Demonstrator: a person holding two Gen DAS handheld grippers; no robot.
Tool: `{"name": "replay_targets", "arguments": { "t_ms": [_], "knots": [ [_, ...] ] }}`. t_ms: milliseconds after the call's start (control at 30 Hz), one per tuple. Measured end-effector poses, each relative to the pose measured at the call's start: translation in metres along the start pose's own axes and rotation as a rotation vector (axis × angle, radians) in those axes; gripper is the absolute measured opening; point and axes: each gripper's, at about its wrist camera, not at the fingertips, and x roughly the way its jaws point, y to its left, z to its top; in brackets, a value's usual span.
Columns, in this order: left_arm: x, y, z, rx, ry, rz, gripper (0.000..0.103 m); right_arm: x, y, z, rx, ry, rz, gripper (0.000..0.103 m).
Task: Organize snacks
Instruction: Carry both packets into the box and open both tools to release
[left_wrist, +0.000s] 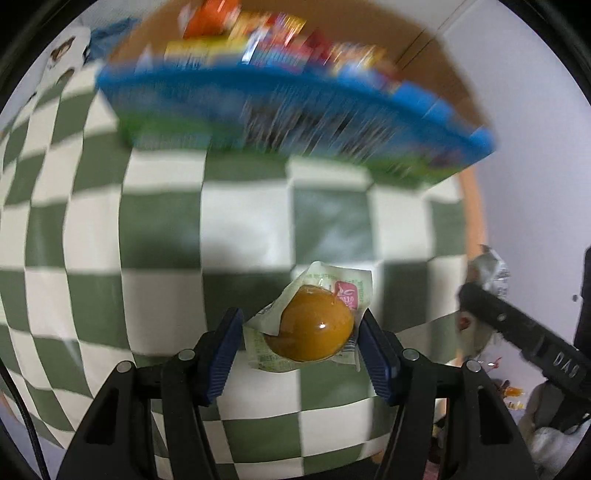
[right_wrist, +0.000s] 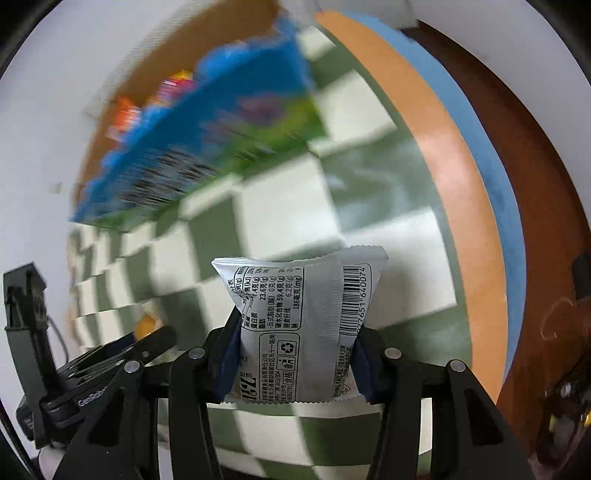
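Note:
My left gripper (left_wrist: 300, 328) is shut on a clear packet with a round amber-brown snack (left_wrist: 314, 323), held above the checked cloth. My right gripper (right_wrist: 295, 343) is shut on a silver snack packet (right_wrist: 299, 325) with a barcode and printed text. The right gripper with its silver packet also shows at the right of the left wrist view (left_wrist: 487, 295); the left gripper shows low left in the right wrist view (right_wrist: 147, 339). A blue box (left_wrist: 280, 110) with several colourful snack packs (left_wrist: 273, 40) stands ahead, blurred; it also shows in the right wrist view (right_wrist: 207, 147).
A green and white checked cloth (left_wrist: 147, 229) covers the round table, whose orange rim (right_wrist: 465, 177) curves at the right. A brown cardboard wall (left_wrist: 417, 40) stands behind the blue box. A cloth with a bear print (left_wrist: 62, 55) lies far left.

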Motion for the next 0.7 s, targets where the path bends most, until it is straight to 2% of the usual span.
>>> {"name": "replay_targets", "arguments": {
  "t_ms": [67,200,267,333,467,600,700],
  "knots": [
    [-0.025,-0.010,0.018,0.023,-0.038,-0.027,0.059,-0.021,0.015,0.016,-0.042,-0.024,0.033,0.053],
    [-0.065,-0.017,0.079,0.054,-0.077,-0.072,0.059,-0.060,0.041,0.065,-0.127,-0.071,0.072,0.053],
    [-0.071,-0.018,0.106,0.070,-0.087,-0.065,0.059,-0.071,0.054,0.094,-0.161,-0.085,0.075,0.053],
    [-0.071,-0.018,0.141,0.092,-0.104,-0.025,0.059,-0.076,0.065,0.130,-0.199,-0.109,0.046,0.053],
    [-0.061,-0.010,0.209,0.090,-0.079,0.029,0.060,-0.060,0.085,0.199,-0.230,-0.116,-0.020,0.053],
    [-0.033,0.002,0.260,0.075,-0.007,0.067,0.060,-0.028,0.093,0.258,-0.238,-0.060,-0.080,0.053],
    [-0.013,0.009,0.286,0.072,0.026,0.103,0.060,-0.002,0.096,0.291,-0.247,-0.015,-0.138,0.053]
  ]
}}
